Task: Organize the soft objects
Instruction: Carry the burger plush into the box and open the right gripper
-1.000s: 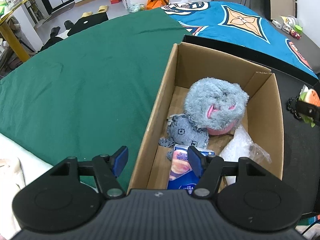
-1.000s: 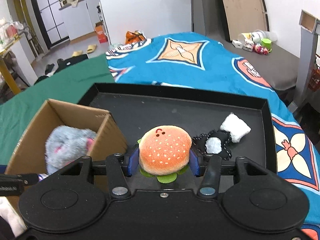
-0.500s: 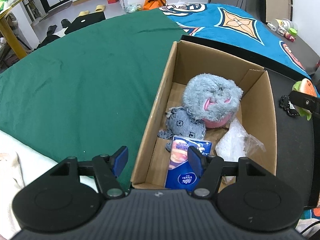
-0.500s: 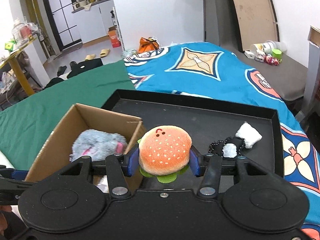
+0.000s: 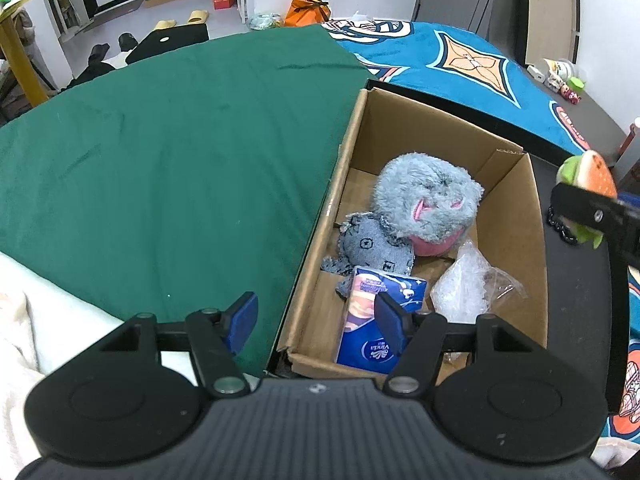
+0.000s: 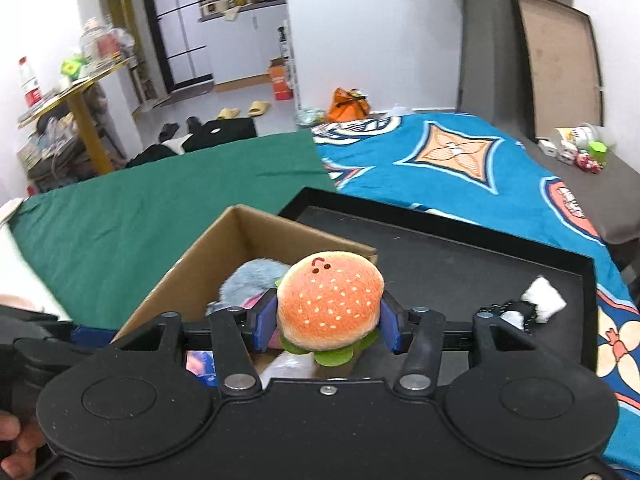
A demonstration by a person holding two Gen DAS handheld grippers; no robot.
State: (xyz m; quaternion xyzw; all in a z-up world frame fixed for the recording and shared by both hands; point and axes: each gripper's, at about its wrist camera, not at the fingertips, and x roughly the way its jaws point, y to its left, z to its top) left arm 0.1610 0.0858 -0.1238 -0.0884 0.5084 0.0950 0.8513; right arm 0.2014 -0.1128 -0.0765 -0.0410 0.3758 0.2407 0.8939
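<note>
Between the right gripper's [image 6: 328,322] jaws, a round plush hamburger [image 6: 329,306] sits squeezed by both blue pads, its lettuce felt hanging below; it hovers above the open cardboard box [image 6: 240,240], hiding much of the contents. Beyond the left gripper's [image 5: 316,316] jaws, which stand apart and empty astride the box's near wall, lie a fuzzy grey plush [image 5: 426,200], a grey patterned pouch [image 5: 372,248], a blue tissue pack [image 5: 380,316] partly covered by one pad, and crinkled clear plastic [image 5: 466,288].
</note>
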